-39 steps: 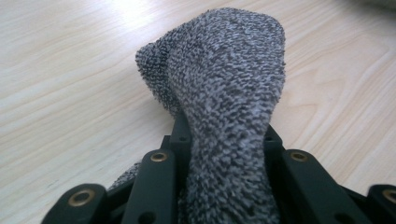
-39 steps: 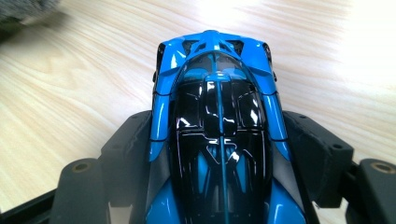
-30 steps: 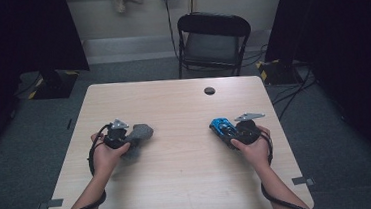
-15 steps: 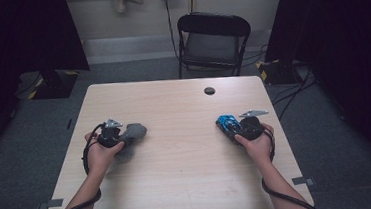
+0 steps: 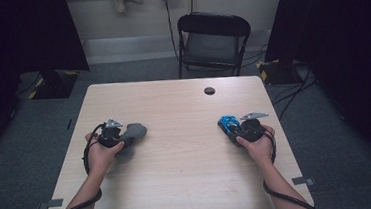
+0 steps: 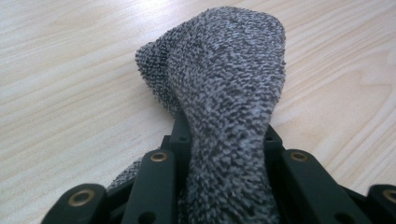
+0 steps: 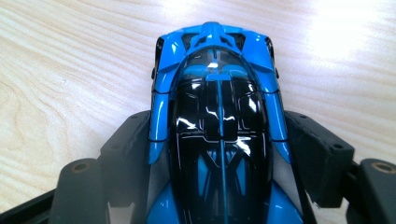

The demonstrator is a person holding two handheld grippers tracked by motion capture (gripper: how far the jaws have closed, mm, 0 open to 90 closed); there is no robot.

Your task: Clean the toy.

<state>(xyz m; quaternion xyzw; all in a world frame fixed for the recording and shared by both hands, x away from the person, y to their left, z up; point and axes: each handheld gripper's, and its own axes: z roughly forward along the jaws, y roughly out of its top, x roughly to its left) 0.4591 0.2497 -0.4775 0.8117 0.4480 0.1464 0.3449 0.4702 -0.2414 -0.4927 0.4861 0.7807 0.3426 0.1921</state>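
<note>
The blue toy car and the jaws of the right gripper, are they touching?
Touching. In the right gripper view the blue toy car sits between the two black jaws of the right gripper, and both pads press against its sides with no gap.

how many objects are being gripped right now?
2. A grey knitted cloth clamped in the left gripper at table left; a blue toy car between the right gripper's jaws at table right.

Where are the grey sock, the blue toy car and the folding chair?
grey sock (image 6: 229,93), left gripper view, its bunched knit end.
blue toy car (image 7: 217,107), right gripper view, its black canopy.
folding chair (image 5: 211,45), high view, its seat.
</note>
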